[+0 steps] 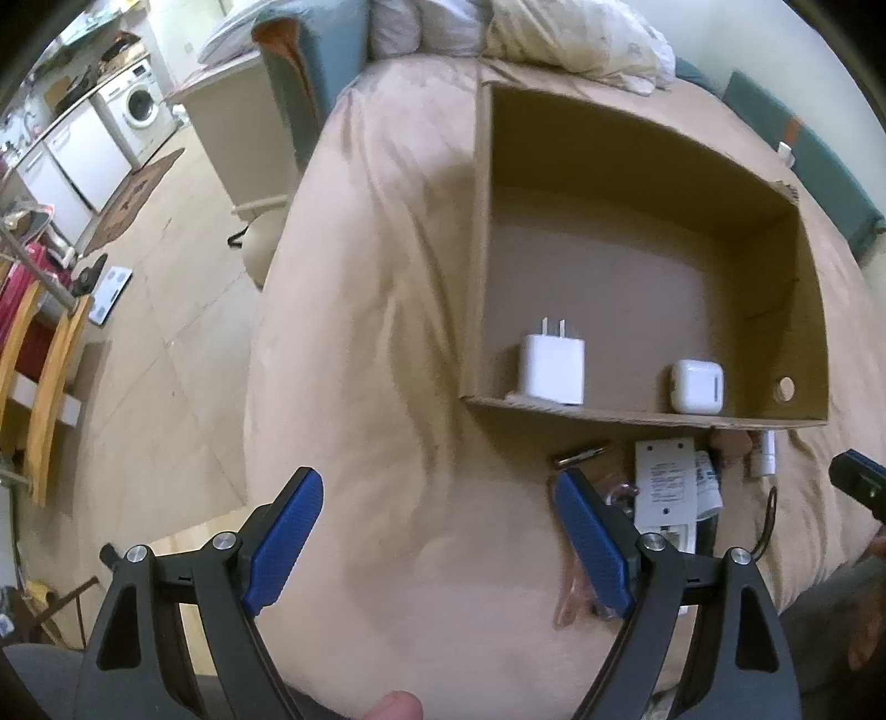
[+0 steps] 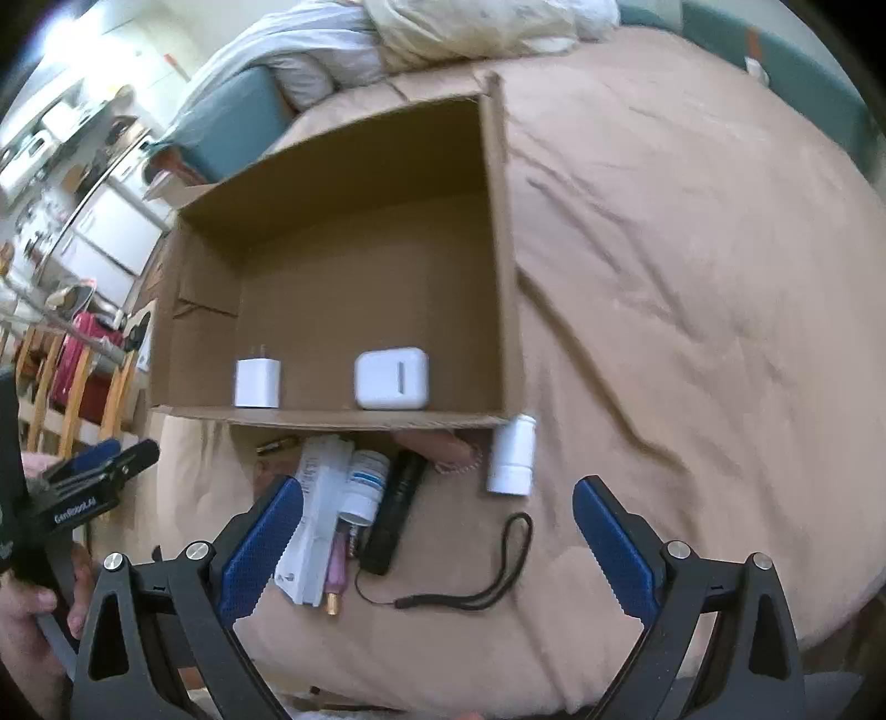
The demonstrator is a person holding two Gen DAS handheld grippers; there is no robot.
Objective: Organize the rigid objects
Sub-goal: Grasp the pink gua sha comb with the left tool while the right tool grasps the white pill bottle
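Observation:
An open cardboard box (image 1: 797, 288) (image 2: 498, 232) lies on the beige bed. Inside it stand a white plug charger (image 1: 552, 370) (image 2: 257, 383) and a white earbud case (image 1: 696, 386) (image 2: 391, 379). In front of the box lie a white bottle (image 2: 512, 455), a black flashlight (image 2: 396, 512) with a wrist strap, a small labelled bottle (image 2: 364, 485), a white paper packet (image 2: 313, 515) (image 1: 664, 487) and a battery (image 2: 277, 445). My left gripper (image 1: 437, 531) is open and empty, left of the pile. My right gripper (image 2: 437, 545) is open and empty above the flashlight strap.
The beige blanket (image 2: 692, 277) covers the bed, with pillows (image 1: 576, 39) behind the box. The bed's left edge drops to the floor (image 1: 166, 343). Wooden chairs (image 1: 44, 360) and a washing machine (image 1: 138, 105) stand far left. The left gripper also shows in the right wrist view (image 2: 99, 459).

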